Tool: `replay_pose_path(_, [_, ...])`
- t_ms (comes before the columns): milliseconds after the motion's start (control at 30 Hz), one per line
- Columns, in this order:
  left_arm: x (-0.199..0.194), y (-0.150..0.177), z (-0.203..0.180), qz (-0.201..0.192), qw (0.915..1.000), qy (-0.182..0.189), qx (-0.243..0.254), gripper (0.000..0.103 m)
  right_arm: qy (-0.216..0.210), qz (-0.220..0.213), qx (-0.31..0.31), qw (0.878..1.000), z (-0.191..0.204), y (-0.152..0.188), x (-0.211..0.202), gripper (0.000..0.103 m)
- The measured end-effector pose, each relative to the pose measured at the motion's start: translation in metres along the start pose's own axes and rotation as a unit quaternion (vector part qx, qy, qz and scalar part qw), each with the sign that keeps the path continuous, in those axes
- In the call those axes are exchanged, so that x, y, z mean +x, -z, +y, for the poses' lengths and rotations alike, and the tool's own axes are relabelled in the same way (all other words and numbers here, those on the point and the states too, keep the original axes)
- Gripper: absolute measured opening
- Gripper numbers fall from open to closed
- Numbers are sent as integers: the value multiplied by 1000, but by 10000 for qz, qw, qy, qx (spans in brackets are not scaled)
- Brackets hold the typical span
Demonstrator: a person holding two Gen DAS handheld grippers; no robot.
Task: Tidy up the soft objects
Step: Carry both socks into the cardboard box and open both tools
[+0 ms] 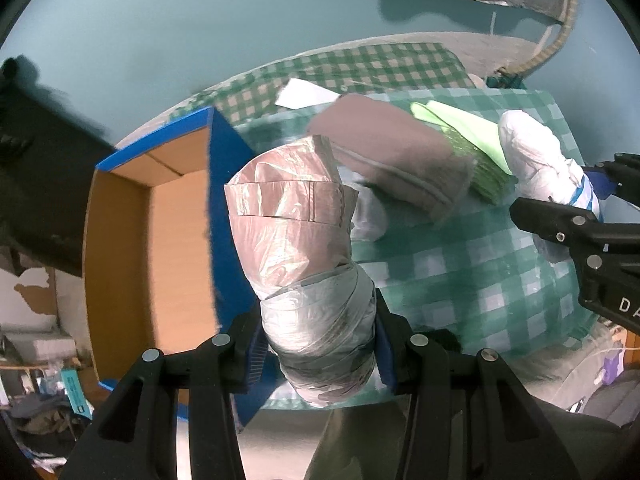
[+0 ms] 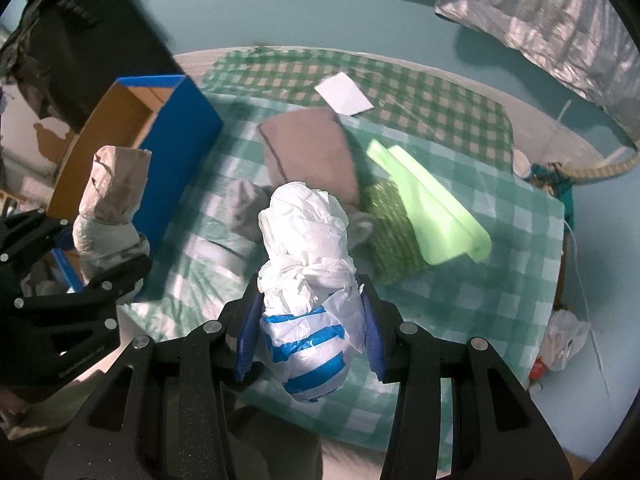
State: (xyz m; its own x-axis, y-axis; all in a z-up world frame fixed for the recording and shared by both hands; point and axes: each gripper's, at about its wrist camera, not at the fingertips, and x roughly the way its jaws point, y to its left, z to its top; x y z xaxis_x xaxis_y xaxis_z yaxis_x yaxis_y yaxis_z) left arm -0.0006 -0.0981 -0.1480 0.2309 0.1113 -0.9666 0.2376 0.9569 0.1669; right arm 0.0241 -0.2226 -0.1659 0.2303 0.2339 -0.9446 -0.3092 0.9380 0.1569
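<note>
Left gripper (image 1: pixel 320 354): jaws clamped on a pinkish-grey plastic-wrapped bundle (image 1: pixel 296 232), beside the blue cardboard box (image 1: pixel 224 184). Right gripper (image 2: pixel 308 332): jaws clamped on a white, blue-striped bag bundle (image 2: pixel 308 256). Checked cloth (image 2: pixel 480 280) carries grey folded fabric (image 2: pixel 308 148) and a green roll (image 2: pixel 396 232).

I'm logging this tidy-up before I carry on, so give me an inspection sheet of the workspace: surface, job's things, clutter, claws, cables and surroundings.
Surface: green-and-white checked cloth covering the work area.
Job's things: pinkish-grey plastic-wrapped bundle; white plastic-bag bundle with blue stripes; folded grey-brown cloth; light green foam sheets on a green woven roll; open blue cardboard box, nothing seen inside.
Clutter: white paper sheet.
Claws: left claw shut on the pinkish-grey bundle; right claw shut on the white bundle.
Cables: thin white cord at the right edge.
Surroundings: teal floor; silver foil sheet.
</note>
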Motion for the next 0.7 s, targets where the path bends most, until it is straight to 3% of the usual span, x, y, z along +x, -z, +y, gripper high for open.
replay_pose_path(700, [-4, 22, 95, 63, 9940, -242, -1064, 46, -365, 32, -972, 9946, 96, -57, 16, 44])
